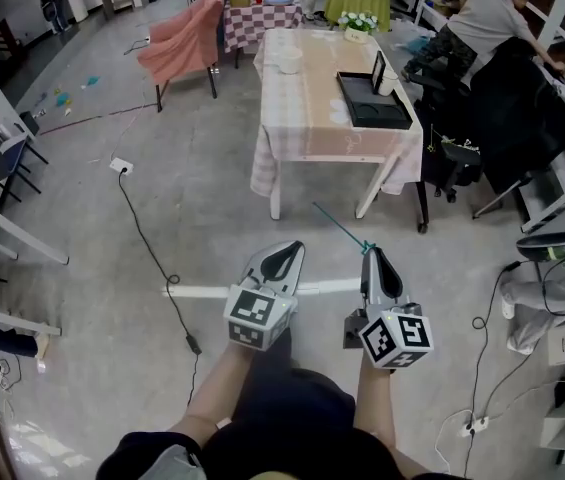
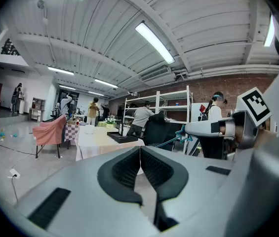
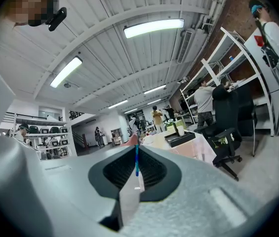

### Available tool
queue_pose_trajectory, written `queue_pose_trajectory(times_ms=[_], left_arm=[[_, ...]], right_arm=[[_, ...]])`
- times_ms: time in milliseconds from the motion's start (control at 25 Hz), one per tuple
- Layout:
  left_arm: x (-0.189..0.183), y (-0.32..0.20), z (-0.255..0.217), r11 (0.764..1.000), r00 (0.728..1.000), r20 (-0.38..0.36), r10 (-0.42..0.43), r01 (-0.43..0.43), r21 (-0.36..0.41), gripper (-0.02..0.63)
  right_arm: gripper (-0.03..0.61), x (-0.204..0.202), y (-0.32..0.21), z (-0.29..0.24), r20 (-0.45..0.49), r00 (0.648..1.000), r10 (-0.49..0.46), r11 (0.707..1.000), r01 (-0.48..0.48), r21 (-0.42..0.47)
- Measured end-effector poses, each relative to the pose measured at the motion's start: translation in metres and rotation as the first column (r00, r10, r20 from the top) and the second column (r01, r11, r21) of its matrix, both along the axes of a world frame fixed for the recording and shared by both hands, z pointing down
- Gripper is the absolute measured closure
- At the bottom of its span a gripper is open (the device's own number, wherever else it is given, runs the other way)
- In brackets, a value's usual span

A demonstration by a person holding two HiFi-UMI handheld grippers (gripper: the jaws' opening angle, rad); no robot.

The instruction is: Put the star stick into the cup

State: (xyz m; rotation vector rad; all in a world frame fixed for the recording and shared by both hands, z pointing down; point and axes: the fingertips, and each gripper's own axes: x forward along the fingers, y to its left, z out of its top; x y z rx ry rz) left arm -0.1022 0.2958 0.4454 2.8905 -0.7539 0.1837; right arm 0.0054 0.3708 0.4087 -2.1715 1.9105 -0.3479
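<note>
The star stick [image 1: 340, 227] is a thin teal rod with a small star at the gripper end. My right gripper [image 1: 372, 254] is shut on it, and the rod points forward over the floor toward the table. In the right gripper view the stick [image 3: 137, 160] stands between the closed jaws of my right gripper [image 3: 136, 151]. A white cup [image 1: 389, 83] stands by the black tray [image 1: 374, 110] on the far table; the right gripper view shows the cup [image 3: 180, 130] small and far ahead. My left gripper [image 1: 284, 250] hangs beside the right, shut and holding nothing [image 2: 140, 151].
The long table [image 1: 307, 118] with a pale cloth stands a few steps ahead. A black office chair [image 1: 450, 146] and a person [image 1: 482, 18] are at its right, near shelves. A pink-draped chair [image 1: 184, 43] is at the back left. Cables [image 1: 152, 243] cross the floor.
</note>
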Motion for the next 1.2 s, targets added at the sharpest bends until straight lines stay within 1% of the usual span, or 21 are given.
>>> queue_pose_trajectory(times_ms=[160, 360, 720, 960, 1200], left_arm=[[0.011, -0.019, 0.002, 1.000, 1.000, -0.005, -0.013, 0.013, -0.008, 0.600], [0.018, -0.051, 0.004, 0.999, 0.999, 0.010, -0.036, 0.036, -0.032, 0.601], [0.050, -0.107, 0.001, 0.999, 0.999, 0.033, -0.021, 0.022, -0.026, 0.600], [0.067, -0.150, -0.004, 0.999, 0.999, 0.024, -0.025, 0.026, -0.030, 0.601], [0.071, -0.192, -0.008, 0.999, 0.999, 0.013, -0.040, 0.040, -0.036, 0.600]], right_arm=[[0.561, 0.013, -0.021, 0.002, -0.004, 1.000, 0.002, 1.000, -0.002, 0.001], [0.561, 0.022, -0.053, 0.004, 0.009, 1.000, -0.013, 1.000, 0.013, -0.014], [0.561, 0.054, -0.108, -0.001, 0.021, 1.000, 0.009, 1.000, -0.009, -0.015], [0.561, 0.073, -0.147, -0.005, 0.015, 1.000, 0.015, 1.000, -0.014, -0.021], [0.561, 0.079, -0.187, -0.007, 0.019, 1.000, 0.006, 1.000, -0.006, -0.024]])
